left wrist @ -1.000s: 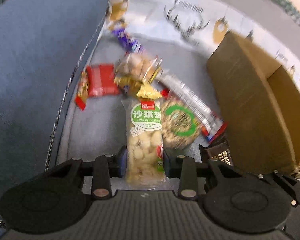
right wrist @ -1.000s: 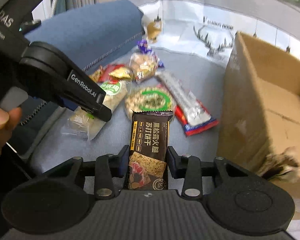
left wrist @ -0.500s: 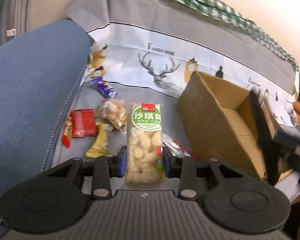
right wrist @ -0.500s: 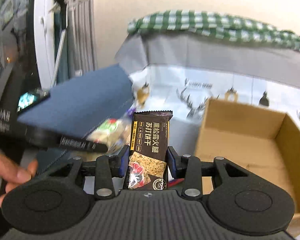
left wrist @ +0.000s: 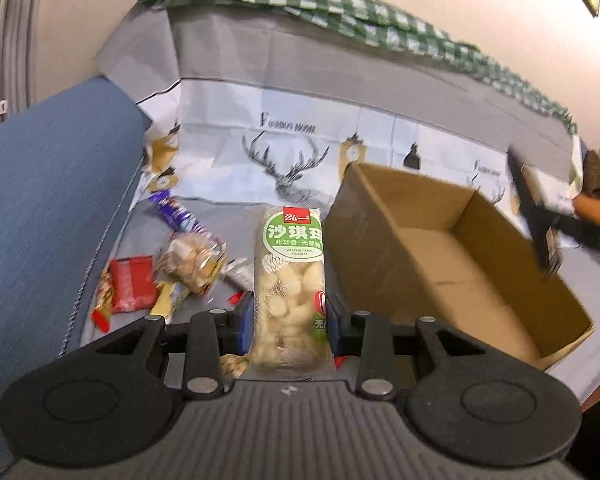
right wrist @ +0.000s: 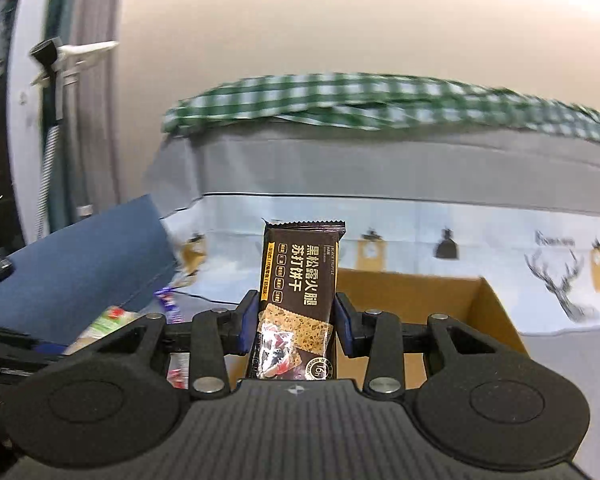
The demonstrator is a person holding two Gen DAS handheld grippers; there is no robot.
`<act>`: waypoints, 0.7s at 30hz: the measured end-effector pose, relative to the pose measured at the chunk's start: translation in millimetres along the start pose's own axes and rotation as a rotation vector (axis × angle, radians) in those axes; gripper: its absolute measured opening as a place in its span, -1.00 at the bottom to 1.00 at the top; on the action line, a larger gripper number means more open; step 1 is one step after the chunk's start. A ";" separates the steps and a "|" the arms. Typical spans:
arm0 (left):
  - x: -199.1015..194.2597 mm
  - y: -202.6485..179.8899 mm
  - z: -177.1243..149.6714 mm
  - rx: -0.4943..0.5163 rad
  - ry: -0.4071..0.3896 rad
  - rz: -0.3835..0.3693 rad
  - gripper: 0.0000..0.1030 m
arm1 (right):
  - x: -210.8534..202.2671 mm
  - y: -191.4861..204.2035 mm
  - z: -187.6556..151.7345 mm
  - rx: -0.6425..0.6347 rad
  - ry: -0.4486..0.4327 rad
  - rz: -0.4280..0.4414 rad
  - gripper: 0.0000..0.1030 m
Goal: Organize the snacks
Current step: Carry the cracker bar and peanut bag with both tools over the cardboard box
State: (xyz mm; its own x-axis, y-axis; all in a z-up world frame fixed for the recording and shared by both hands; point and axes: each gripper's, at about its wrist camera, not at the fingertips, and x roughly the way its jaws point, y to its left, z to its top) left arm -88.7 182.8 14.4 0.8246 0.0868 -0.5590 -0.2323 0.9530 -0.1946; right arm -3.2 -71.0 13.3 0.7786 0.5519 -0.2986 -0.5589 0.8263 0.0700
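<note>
Right claw point(left wrist: 540, 224) blurred; box point(left wrist: 556, 344) corner hidden

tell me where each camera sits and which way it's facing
Left wrist: on the left gripper, angled down over the sofa snacks; its jaws clamp a green-label pastry pack; the right gripper shows blurred at right.
Right wrist: on the right gripper, nearer level toward the sofa back; its jaws clamp a dark cracker pack; the left gripper's dark body shows at lower left.
Shared: cardboard box, checked cloth.
</note>
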 end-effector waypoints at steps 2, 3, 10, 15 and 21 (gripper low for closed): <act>4.1 -5.2 2.8 -0.010 -0.014 -0.014 -0.24 | 2.4 -8.9 -3.3 0.026 0.021 -0.015 -0.21; 7.6 -8.1 4.6 -0.019 -0.022 -0.022 -0.24 | 1.3 -14.4 -2.1 0.040 0.014 -0.023 -0.21; 21.8 -40.7 11.7 0.031 -0.044 -0.078 -0.24 | -0.3 -33.9 -7.3 0.058 0.031 -0.060 -0.21; 22.1 -64.0 16.2 0.091 -0.080 -0.117 -0.24 | 1.3 -50.9 -9.4 0.073 0.050 -0.096 -0.21; 37.3 -87.1 29.7 0.106 -0.101 -0.154 -0.24 | 5.0 -69.5 -10.6 0.095 0.055 -0.135 -0.21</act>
State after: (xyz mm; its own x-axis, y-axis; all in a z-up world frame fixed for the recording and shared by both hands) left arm -22.4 111.6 34.4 0.8948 -0.0383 -0.4448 -0.0486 0.9820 -0.1824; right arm 36.5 -126.8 -3.2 0.8265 0.4306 -0.3626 -0.4191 0.9007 0.1143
